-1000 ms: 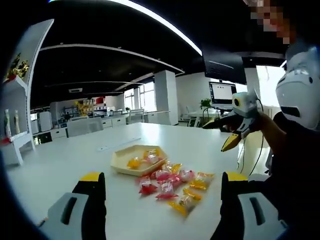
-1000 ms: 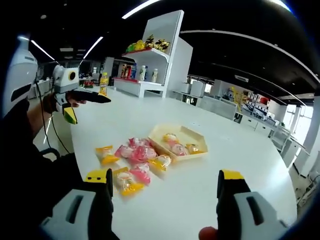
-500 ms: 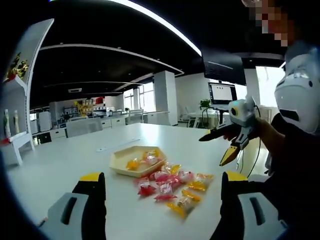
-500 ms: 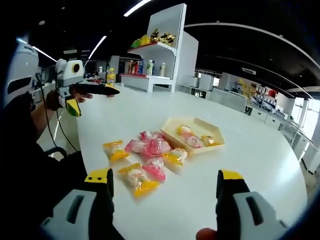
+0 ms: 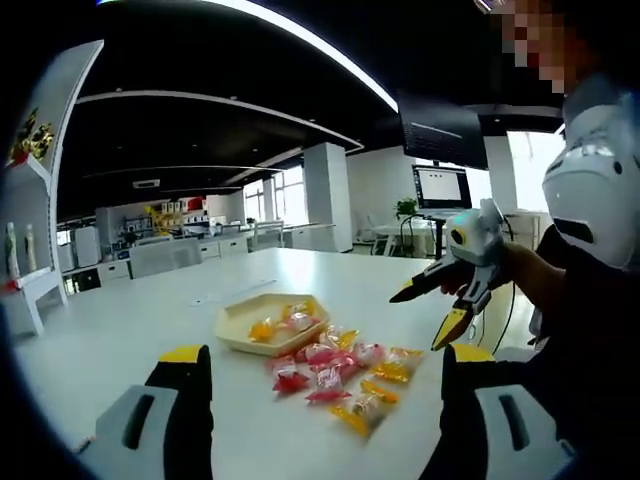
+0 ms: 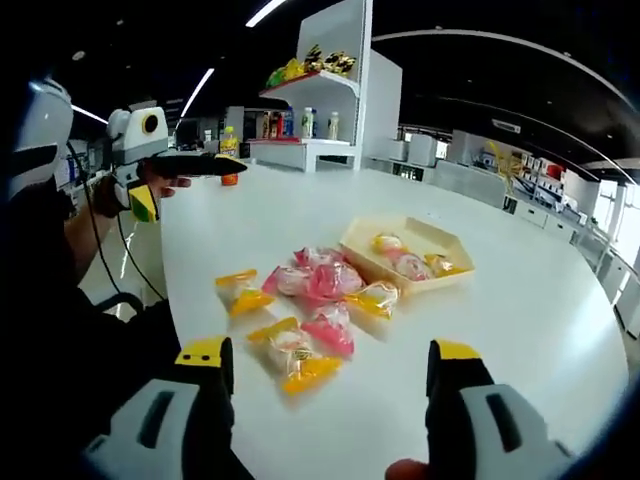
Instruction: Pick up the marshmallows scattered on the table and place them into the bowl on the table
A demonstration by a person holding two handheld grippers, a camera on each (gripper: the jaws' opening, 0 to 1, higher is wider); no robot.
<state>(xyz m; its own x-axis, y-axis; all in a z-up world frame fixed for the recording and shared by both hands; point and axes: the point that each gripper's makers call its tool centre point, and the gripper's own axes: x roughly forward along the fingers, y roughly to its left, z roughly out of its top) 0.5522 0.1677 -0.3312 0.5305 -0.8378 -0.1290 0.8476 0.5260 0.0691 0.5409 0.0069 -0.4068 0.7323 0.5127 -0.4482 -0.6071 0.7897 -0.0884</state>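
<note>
Several wrapped pink and yellow marshmallows [image 5: 335, 362] [image 6: 312, 290] lie in a loose pile on the white table [image 5: 120, 330] [image 6: 560, 300]. Beside the pile stands a shallow pale-yellow hexagonal bowl [image 5: 238, 328] [image 6: 362, 238] with a few marshmallows in it [image 5: 285, 318] [image 6: 405, 264]. My left gripper [image 5: 326, 356] is open and empty, short of the pile; in the right gripper view it hovers open at the table's left edge [image 6: 190, 188]. My right gripper [image 6: 328, 350] is open and empty too; the left gripper view shows it in the air to the right of the pile [image 5: 418, 320].
A white shelf unit [image 6: 320, 100] with bottles and yellow goods stands beyond the table, and an orange bottle [image 6: 230, 162] sits near its far edge. The person's dark-clothed body [image 5: 590, 330] [image 6: 60, 300] is at the table's near side. A monitor [image 5: 440, 186] and office desks lie behind.
In the left gripper view the right gripper has come lower and nearer the pile. The right gripper view has moved in, so pile and bowl look larger. Both grippers stay open.
</note>
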